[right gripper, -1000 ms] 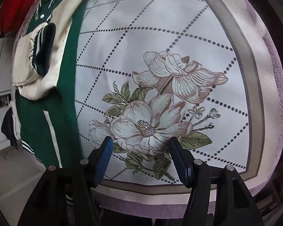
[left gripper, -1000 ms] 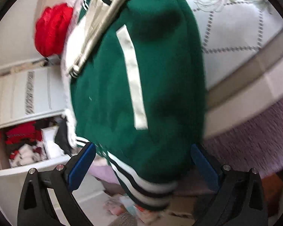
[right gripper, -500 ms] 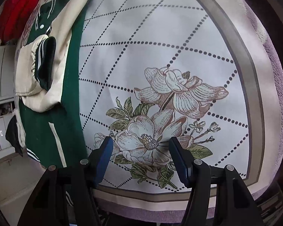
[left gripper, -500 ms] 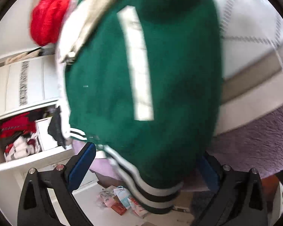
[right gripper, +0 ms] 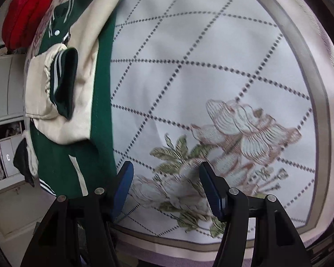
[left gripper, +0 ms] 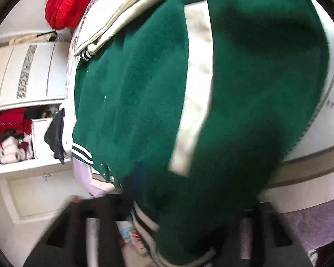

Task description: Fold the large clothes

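Red bundle [right gripper: 26, 13] far left by white cupboard [left gripper: 26, 71]. Green varsity jacket [right gripper: 78, 115], cream sleeves folded in, lies along left side of floral bedspread [right gripper: 211, 71], hem hanging over the near edge. Left gripper [left gripper: 180, 211] blurred at that striped hem; jaws have just been closing with hem cloth between them, actual clamp unclear. Right gripper [right gripper: 167, 189] spread, empty, over the printed flowers just right of jacket.
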`<act>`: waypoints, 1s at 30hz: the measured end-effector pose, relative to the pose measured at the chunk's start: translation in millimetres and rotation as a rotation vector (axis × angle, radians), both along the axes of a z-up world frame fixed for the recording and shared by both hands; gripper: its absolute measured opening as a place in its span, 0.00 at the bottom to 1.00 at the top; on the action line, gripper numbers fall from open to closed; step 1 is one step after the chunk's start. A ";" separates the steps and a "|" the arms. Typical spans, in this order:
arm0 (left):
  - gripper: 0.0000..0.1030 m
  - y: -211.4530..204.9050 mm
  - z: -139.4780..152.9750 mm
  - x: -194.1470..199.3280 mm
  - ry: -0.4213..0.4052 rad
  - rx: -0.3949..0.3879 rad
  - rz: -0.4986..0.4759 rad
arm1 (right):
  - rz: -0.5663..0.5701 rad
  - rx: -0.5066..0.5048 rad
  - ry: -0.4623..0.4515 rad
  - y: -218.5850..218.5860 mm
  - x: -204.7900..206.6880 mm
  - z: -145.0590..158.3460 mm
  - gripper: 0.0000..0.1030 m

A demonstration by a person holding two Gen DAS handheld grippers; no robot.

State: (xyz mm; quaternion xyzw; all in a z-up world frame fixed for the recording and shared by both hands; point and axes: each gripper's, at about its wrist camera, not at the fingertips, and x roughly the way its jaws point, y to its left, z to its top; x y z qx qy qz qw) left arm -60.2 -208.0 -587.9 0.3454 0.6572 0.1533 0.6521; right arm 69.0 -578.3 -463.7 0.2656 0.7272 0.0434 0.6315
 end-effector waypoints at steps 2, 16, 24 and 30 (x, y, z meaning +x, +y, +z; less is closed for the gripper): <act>0.16 0.1 11.3 5.1 -0.029 -0.012 0.023 | -0.014 0.039 -0.029 2.8 9.8 -1.6 0.62; 0.12 27.9 55.8 45.4 -0.073 -0.147 0.137 | -0.264 0.531 -0.150 60.4 114.2 -51.4 0.78; 0.10 43.8 112.8 45.5 -0.067 -0.296 0.155 | -0.311 0.481 -0.139 84.4 131.0 -9.0 0.15; 0.10 77.9 172.7 51.3 -0.086 -0.491 0.201 | -0.227 0.330 -0.193 89.5 140.6 100.4 0.15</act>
